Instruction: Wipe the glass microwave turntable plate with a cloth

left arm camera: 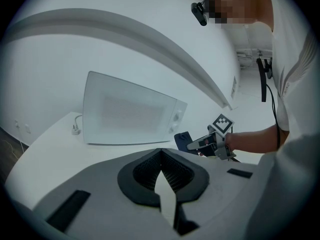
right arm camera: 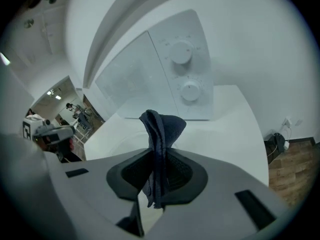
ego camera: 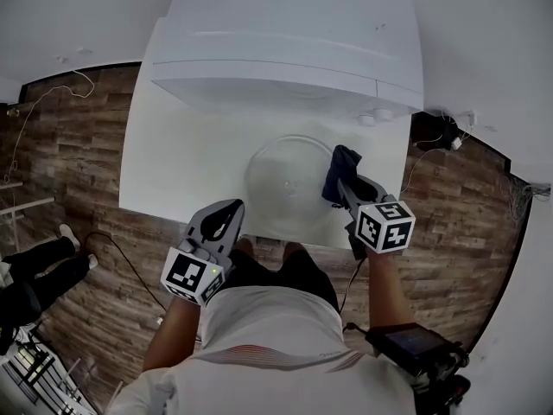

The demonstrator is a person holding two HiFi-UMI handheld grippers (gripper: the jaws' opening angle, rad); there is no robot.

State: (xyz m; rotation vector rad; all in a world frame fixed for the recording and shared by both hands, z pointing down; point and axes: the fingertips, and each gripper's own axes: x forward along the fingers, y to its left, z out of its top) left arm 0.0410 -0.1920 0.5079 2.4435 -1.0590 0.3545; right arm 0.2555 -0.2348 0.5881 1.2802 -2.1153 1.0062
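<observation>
— Over the white table [ego camera: 173, 167], from the head view, what lies where?
— The glass turntable plate [ego camera: 289, 184] lies flat in the middle, just near of the white microwave [ego camera: 285, 41] at the far edge. My right claw [ego camera: 342, 183] reaches over the plate's right rim, with the dark blue cloth [ego camera: 339, 164] bunched at its tip. I cannot tell whether the cloth touches the glass. My left claw [ego camera: 237, 206] hangs at the near edge, left of the plate and apart from it.
— And the left gripper view?
— My left jaws are together, tips meeting, with nothing between them. Beyond them stands the microwave, and my right claw with the cloth shows to its right.
— The right gripper view?
— My right jaws are clamped on the cloth. One fold stands up past the tips and a tail hangs down nearer the camera. Behind it is the microwave's front, with its two knobs [right arm camera: 181, 51] one above the other.
</observation>
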